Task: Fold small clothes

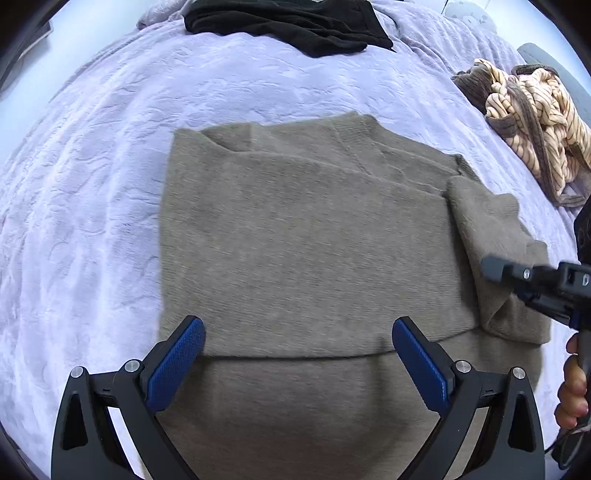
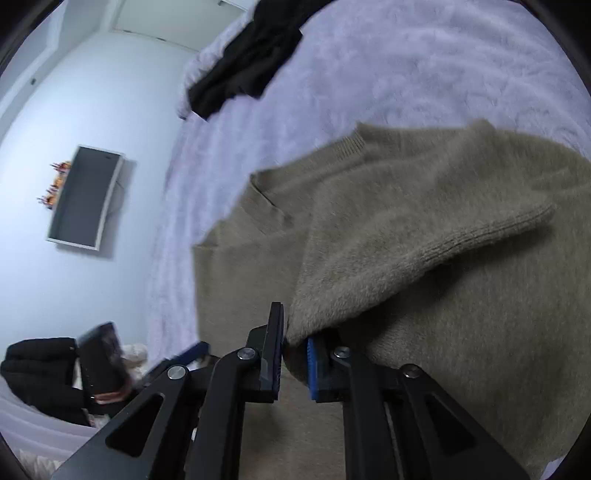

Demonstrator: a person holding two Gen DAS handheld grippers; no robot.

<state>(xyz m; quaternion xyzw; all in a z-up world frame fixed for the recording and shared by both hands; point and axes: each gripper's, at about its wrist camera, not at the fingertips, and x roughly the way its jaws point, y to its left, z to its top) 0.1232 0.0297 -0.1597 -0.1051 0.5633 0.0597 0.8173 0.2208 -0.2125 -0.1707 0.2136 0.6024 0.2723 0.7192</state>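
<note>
Fuzzy taupe knit sweater [image 1: 303,236] flat on lavender quilted bed [image 1: 92,192], partly folded. Right tool [image 2: 295,354] clamped on sleeve [image 2: 388,266]. Left tool [image 1: 297,354] wide open above hem, empty.

Left gripper [image 1: 298,354] hovers with jaws spread wide; right gripper [image 2: 295,354] is clamped tight.

The left wrist view looks steeply down from close above the sweater [image 1: 303,229] on the bed [image 1: 92,184]. The right wrist view sits lower and nearer, tilted, facing across it toward a wall. Both share the sweater, bed and black garment [image 1: 295,26].
</note>
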